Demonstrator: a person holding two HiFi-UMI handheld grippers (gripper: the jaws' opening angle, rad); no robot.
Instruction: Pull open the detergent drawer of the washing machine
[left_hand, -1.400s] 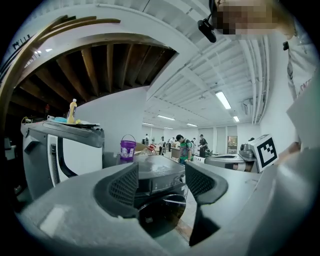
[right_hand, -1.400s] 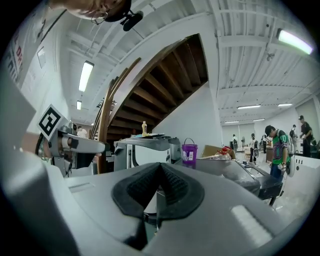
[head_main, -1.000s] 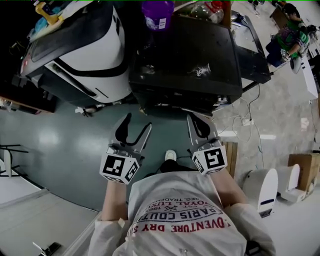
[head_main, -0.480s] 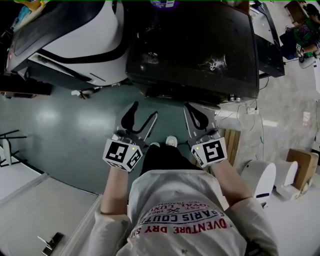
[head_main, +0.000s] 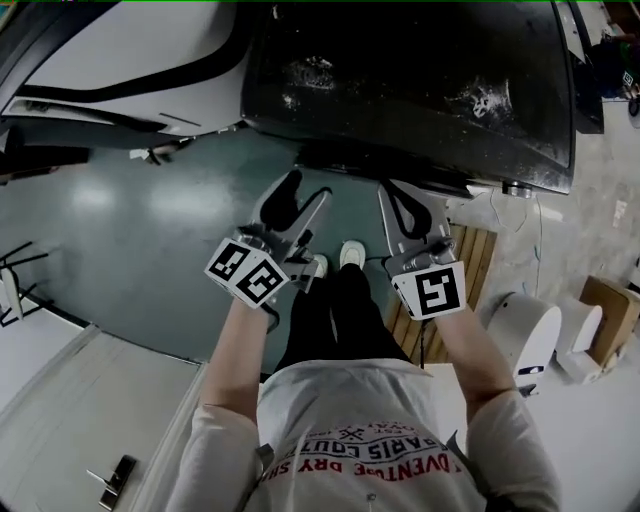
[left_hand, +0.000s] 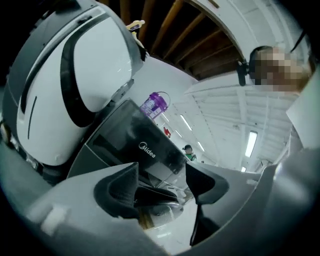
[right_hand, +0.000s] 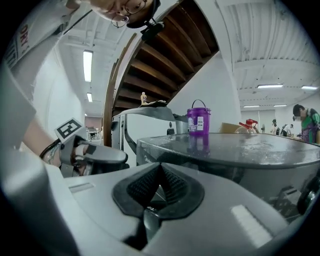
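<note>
Hovering near the washing machine (head_main: 400, 80), my left gripper (head_main: 302, 202) gapes empty, right gripper (head_main: 401, 198) pinched together; next I must reach its detergent drawer, probably below the top.

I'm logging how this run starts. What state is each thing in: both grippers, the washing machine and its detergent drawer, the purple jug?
Left gripper: jaws apart, nothing between them.
Right gripper: jaws together, empty.
Washing machine: untouched by either gripper; nothing juts from its front.
Detergent drawer: cannot be picked out; not pulled out as far as shows.
Purple jug: upright on the machine's top.
</note>
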